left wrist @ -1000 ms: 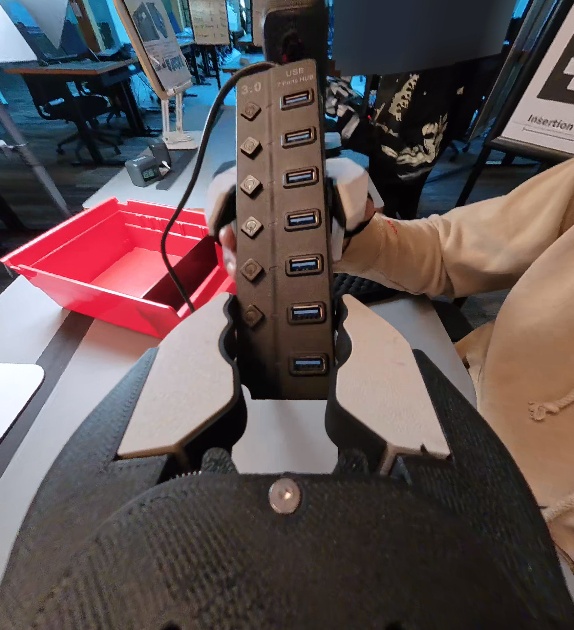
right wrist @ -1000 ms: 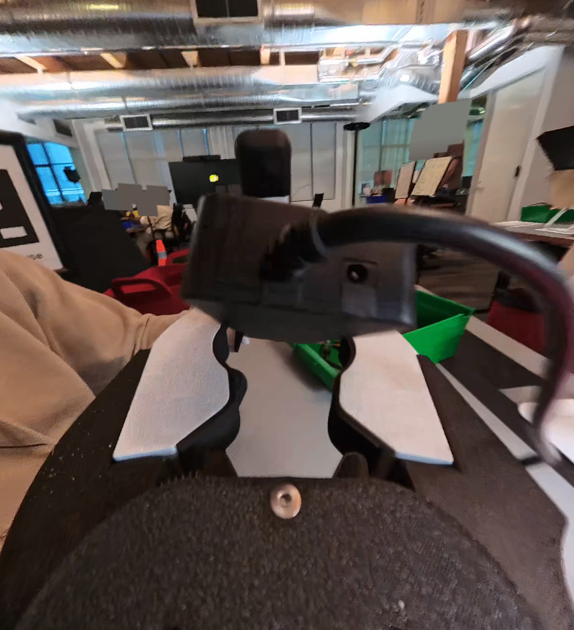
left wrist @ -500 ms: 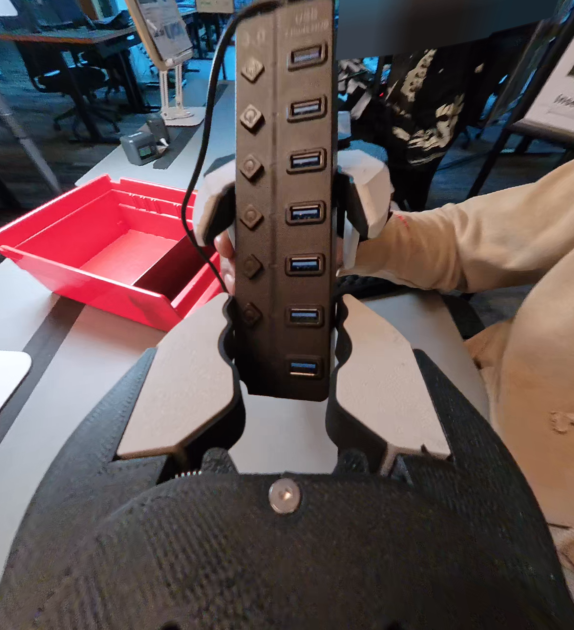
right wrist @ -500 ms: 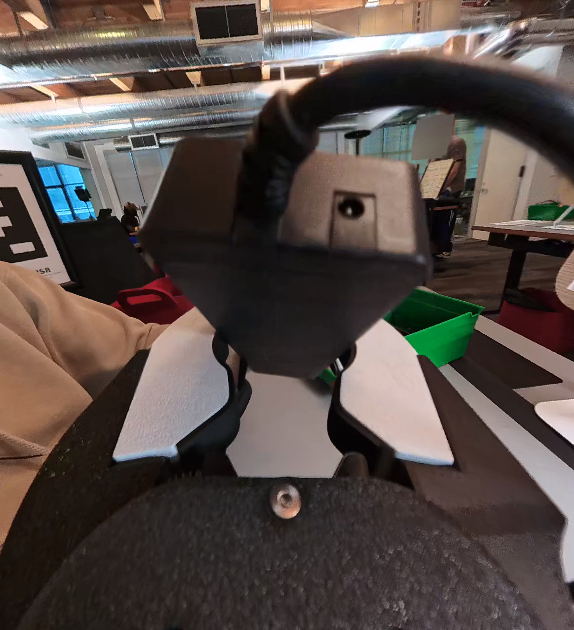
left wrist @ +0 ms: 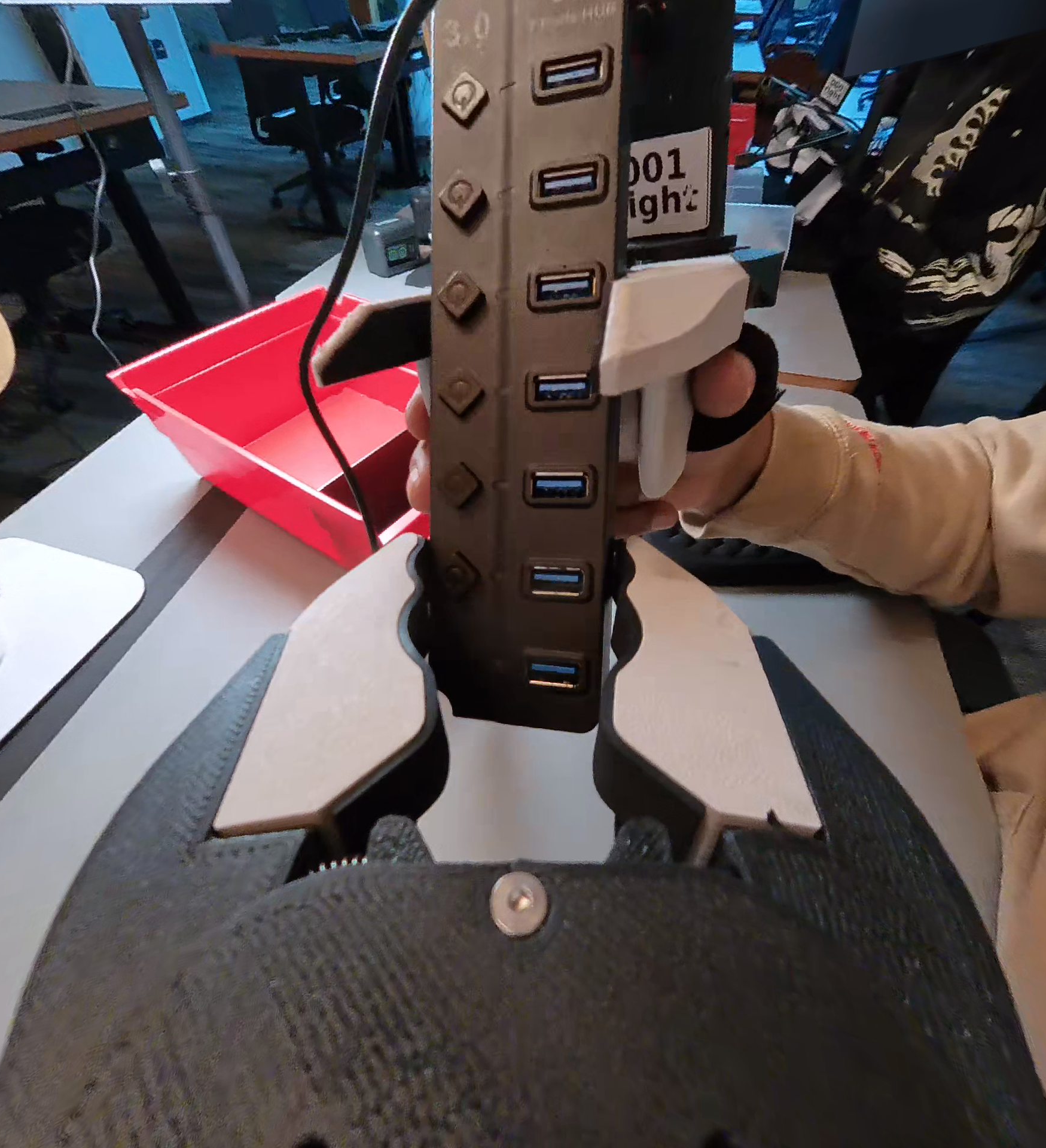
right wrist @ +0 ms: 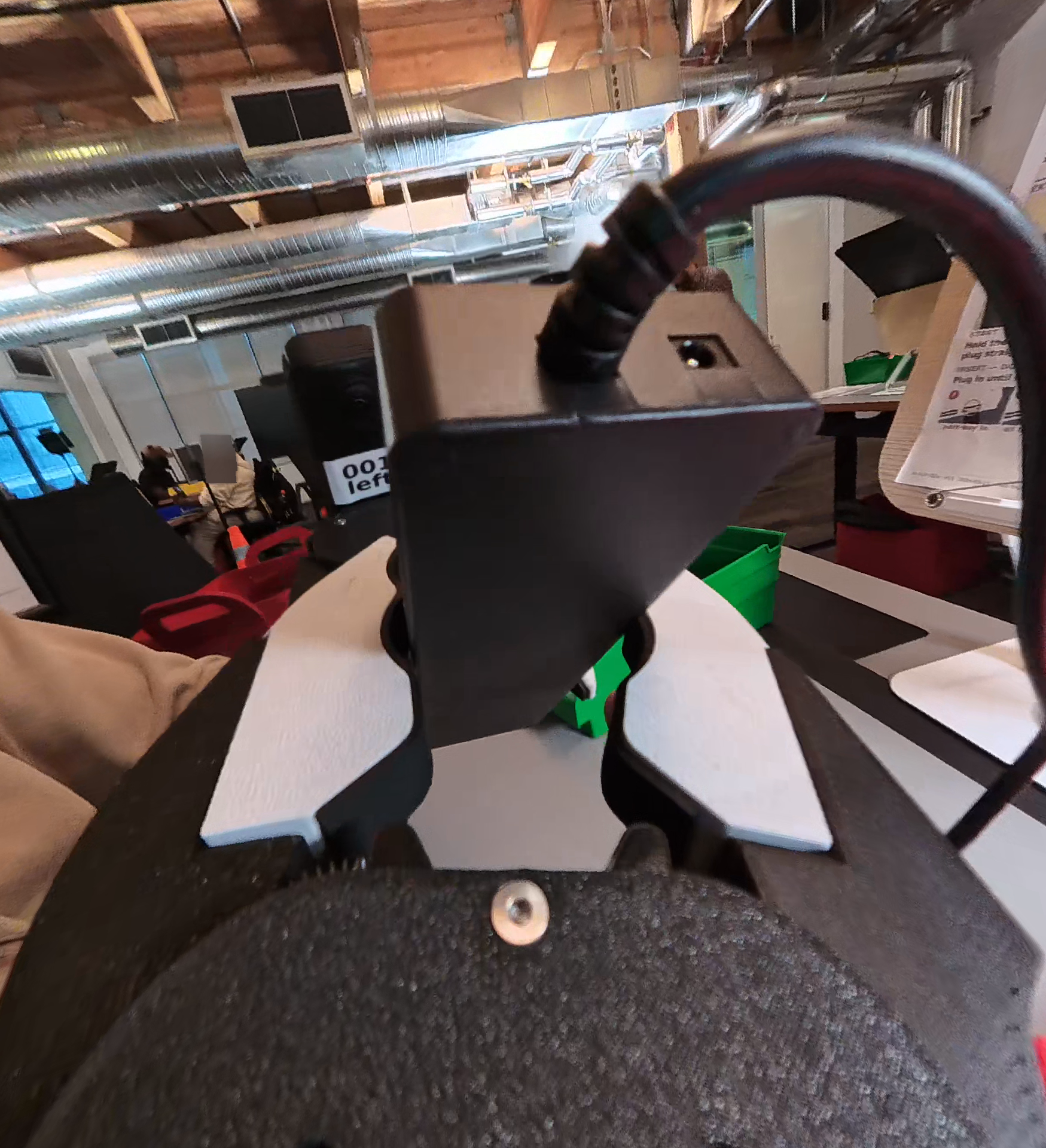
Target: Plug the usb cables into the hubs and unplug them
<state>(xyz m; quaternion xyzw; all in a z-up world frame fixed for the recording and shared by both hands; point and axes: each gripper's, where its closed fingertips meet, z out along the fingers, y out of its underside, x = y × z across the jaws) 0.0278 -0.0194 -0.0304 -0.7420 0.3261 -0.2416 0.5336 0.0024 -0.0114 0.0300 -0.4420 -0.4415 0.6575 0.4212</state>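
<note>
The USB hub (left wrist: 511, 348), a long black strip carrying a column of blue ports and a column of diamond-shaped buttons, is held upright between both grippers, above the grey table (left wrist: 153, 671). Its lower end is clamped between the fingers of the left gripper (left wrist: 517, 627), which are closed against its two long edges at the level of the two lowest ports. Farther up the strip, the right gripper (left wrist: 514, 335) is seen in the left wrist view, with one finger on each side of the hub near the middle ports; a hand (left wrist: 713, 428) is wrapped around its handle.

In the right wrist view, the cable end of the hub (right wrist: 570, 509) is gripped between the fingers of the right gripper (right wrist: 517, 646). A black cable (right wrist: 1030, 435) leaves that end through a ribbed collar and arcs over to the right of the gripper. A green bin (right wrist: 738, 584) lies beyond the fingers, and a red bin (left wrist: 271, 422) lies ahead-left of the left gripper.
</note>
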